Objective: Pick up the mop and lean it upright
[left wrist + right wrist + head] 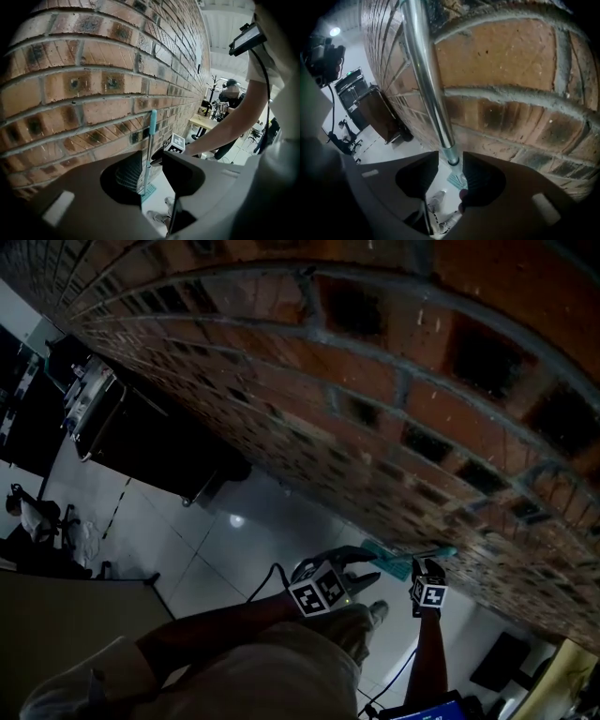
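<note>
Mop (151, 131) stands upright against brick wall (93, 89) | right gripper (450, 159) spread, jaws either side of pole, not pinching | left gripper (151, 153) spread, empty | step: apparently releasing | next: withdraw without nudging pole

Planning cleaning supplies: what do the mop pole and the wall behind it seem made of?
Mop pole: probably metal, shiny silver with bright reflections; its teal top grip looks plastic, though that's uncertain. Wall: rough matte red-brown brick with grey mortar joints.
</note>
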`<state>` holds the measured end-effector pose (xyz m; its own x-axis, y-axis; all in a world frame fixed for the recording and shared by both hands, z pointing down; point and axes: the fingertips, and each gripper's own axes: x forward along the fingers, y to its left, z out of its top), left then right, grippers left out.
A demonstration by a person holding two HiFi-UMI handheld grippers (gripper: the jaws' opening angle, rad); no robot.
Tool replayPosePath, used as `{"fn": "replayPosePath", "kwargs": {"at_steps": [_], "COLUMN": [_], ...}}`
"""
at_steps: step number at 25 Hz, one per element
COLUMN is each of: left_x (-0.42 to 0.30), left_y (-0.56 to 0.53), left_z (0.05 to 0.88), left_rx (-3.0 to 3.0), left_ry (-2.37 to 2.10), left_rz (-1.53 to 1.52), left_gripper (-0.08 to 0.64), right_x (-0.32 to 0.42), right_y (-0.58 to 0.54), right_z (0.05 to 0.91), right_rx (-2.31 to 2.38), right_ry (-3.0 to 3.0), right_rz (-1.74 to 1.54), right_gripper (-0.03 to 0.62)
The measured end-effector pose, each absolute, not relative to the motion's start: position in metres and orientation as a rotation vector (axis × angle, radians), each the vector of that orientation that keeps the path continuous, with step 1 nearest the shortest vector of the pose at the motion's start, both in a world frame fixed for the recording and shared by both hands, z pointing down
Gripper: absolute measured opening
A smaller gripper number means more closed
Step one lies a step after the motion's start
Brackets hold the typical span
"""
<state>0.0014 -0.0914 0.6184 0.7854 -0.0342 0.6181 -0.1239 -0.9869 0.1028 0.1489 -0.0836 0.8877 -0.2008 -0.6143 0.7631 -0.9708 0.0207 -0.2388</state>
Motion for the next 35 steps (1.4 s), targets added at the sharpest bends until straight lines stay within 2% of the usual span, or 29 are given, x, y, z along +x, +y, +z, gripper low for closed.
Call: {"fn": "replayPosePath", "kwargs": {"at_steps": [12,35], "left_x": [-0.017,-0.024], "left_y": [-0.103,-0.099], "left_z": [0.621,0.624], "left_rx": [2.824,2.798], "left_ry": [-0.159,-0.226], "left_rz": [0.997,0.976], "left_gripper": [0.153,0.147], "right_x": [0.149,0.152], "right_y": [-0.091,-0.087], "right_z": [0.932,0.934], "right_rx": [1.605,1.752], "right_ry": [-1.738,-1.726], "right_rz": [1.070,1.053], "right_gripper": [0.150,0.113]}}
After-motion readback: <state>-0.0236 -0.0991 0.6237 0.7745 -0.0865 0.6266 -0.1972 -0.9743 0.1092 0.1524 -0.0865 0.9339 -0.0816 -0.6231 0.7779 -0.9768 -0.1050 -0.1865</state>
